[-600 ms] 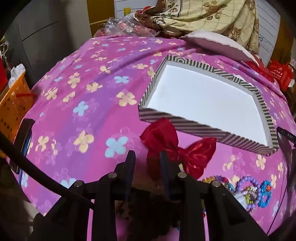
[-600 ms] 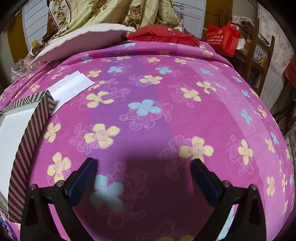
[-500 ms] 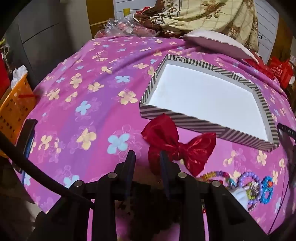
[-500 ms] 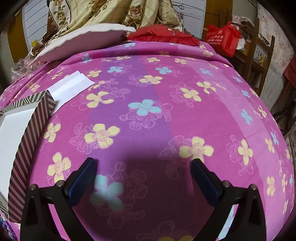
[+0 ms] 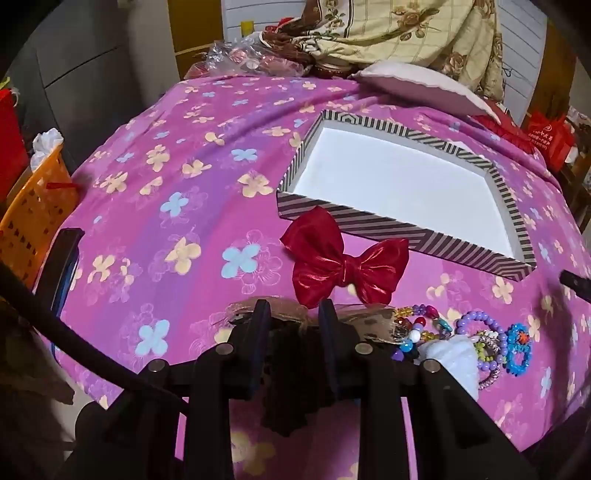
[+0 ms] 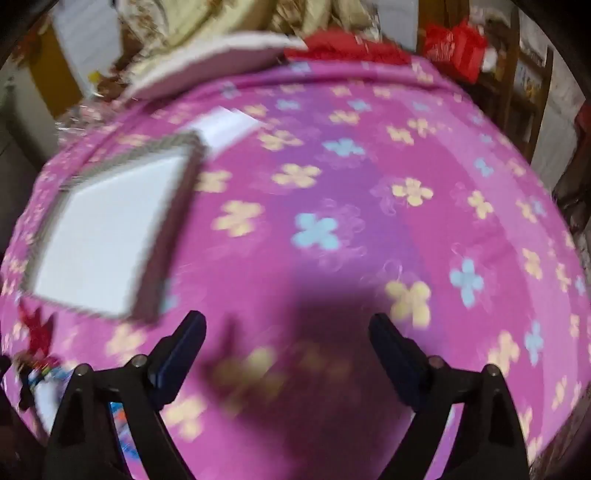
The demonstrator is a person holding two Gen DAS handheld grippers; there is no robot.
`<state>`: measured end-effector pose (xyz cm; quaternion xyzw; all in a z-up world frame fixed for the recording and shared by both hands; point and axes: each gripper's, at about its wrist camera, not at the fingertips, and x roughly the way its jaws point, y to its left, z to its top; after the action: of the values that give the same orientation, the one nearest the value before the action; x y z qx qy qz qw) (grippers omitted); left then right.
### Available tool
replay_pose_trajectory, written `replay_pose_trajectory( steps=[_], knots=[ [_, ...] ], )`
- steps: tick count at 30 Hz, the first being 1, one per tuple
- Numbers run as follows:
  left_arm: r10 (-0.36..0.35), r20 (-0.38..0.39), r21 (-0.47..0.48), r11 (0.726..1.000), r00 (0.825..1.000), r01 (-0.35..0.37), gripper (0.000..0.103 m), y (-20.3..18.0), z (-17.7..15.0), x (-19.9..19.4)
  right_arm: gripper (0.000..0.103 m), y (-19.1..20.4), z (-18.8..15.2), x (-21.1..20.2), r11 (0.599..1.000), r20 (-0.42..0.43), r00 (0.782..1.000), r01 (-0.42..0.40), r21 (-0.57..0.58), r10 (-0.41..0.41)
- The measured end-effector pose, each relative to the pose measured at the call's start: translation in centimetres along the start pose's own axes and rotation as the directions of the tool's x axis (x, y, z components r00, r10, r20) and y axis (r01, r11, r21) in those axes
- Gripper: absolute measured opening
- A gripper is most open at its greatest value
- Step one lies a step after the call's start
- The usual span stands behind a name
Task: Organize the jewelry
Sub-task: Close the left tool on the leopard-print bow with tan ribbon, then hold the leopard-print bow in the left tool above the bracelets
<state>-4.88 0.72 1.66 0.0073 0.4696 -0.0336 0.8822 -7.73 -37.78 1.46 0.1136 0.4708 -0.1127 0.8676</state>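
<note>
My left gripper (image 5: pixel 293 314) is shut on a brown hair bow (image 5: pixel 362 319) with gauzy tan edges; its dark part hangs down between the fingers, above the pink flowered bedspread (image 5: pixel 177 206). A shiny red bow (image 5: pixel 347 269) lies just beyond, in front of the open striped box (image 5: pixel 406 229) with a white inside. Bead bracelets (image 5: pixel 487 339) and a white fluffy piece (image 5: pixel 456 356) lie to the right. In the blurred right wrist view my right gripper (image 6: pixel 288 332) stands wide open over bare bedspread, holding nothing. There the striped box (image 6: pixel 162 258) is at the left and the red bow (image 6: pixel 37 332) at the left edge.
An orange basket (image 5: pixel 33 206) stands off the bed's left side, with a dark flat object (image 5: pixel 62 266) on the bed edge near it. A pillow (image 5: pixel 417 85) and folded blanket (image 5: pixel 406 29) lie at the back. White paper (image 6: pixel 229 125) lies behind the box.
The left gripper has lifted and pulled back with the brown bow between its fingers, so more of the beads show. The right gripper has swung, bringing the box into its view.
</note>
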Motion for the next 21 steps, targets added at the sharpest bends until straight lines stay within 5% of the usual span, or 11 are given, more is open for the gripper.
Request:
replay_pose_trajectory(
  steps=[5, 11, 21],
  knots=[
    [-0.001, 0.009, -0.005, 1.000, 1.000, 0.001, 0.033, -0.6, -0.4, -0.8, 0.093, 6.8, -2.9, -3.4, 0.991, 0.001, 0.994, -0.113, -0.079, 0.113],
    [0.001, 0.009, -0.006, 1.000, 1.000, -0.001, 0.033, -0.7, -0.9, -1.4, 0.093, 14.5, -6.1, -4.9, 0.968, 0.046, 0.994, -0.091, -0.233, 0.104],
    [0.023, 0.022, -0.025, 0.999, 1.000, -0.022, 0.033, 0.0, -1.4, -2.3, 0.092, 18.0, -7.2, -5.8, 0.966, 0.050, 0.991, -0.107, -0.235, 0.122]
  ],
)
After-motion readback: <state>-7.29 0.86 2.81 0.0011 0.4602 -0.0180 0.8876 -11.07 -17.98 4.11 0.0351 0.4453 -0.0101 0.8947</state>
